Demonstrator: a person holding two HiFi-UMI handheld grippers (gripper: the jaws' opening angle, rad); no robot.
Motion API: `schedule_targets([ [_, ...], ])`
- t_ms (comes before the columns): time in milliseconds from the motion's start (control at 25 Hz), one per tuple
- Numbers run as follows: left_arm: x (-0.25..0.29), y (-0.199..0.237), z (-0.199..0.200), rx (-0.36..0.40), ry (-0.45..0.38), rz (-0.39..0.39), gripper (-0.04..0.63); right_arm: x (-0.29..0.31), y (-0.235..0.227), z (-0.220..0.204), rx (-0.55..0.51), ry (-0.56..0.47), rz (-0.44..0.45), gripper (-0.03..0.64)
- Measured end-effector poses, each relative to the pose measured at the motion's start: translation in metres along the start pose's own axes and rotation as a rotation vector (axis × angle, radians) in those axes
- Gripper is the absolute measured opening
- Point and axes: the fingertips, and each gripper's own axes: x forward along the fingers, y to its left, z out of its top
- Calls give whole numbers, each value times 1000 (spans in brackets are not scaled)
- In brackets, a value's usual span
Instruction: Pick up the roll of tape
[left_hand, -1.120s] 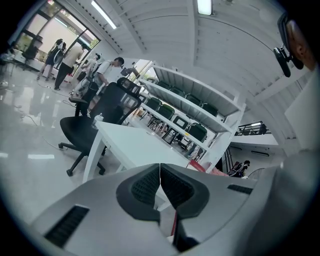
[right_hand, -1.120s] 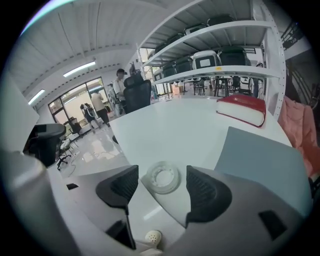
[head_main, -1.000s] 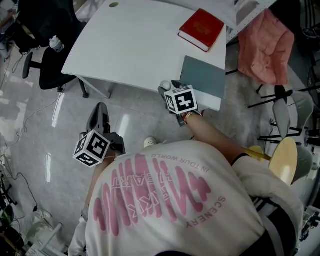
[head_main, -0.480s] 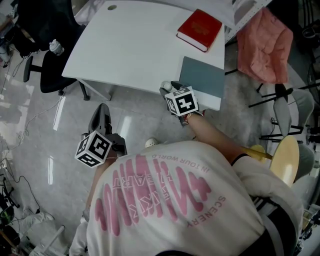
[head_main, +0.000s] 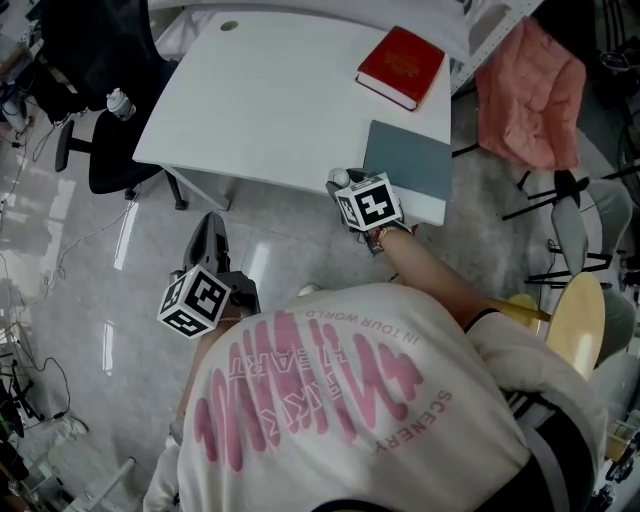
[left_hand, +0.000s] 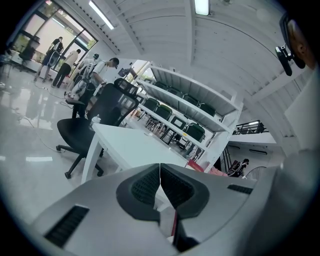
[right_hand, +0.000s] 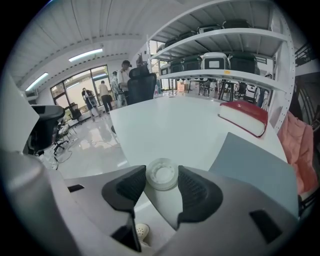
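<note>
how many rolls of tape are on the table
1: a small white roll of tape at the white table's near edge, between the right tool's closing jaws. No other shows, though the tool covers part of that edge.

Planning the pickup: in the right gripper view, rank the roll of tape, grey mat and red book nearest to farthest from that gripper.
1. Roll of tape, between the closing jaws.
2. Grey mat, ahead to the right.
3. Red book, beyond the mat, far right.
</note>
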Motion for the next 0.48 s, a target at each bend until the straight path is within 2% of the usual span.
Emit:
schedule_targets([
  [280,-2,-1,-4,-10,22,-10,25,-5,-2,2,-5,-4,-22,218],
  [480,-5,-9,-6,-11,30,-32,25,-4,2,1,-6,-12,-4,216],
])
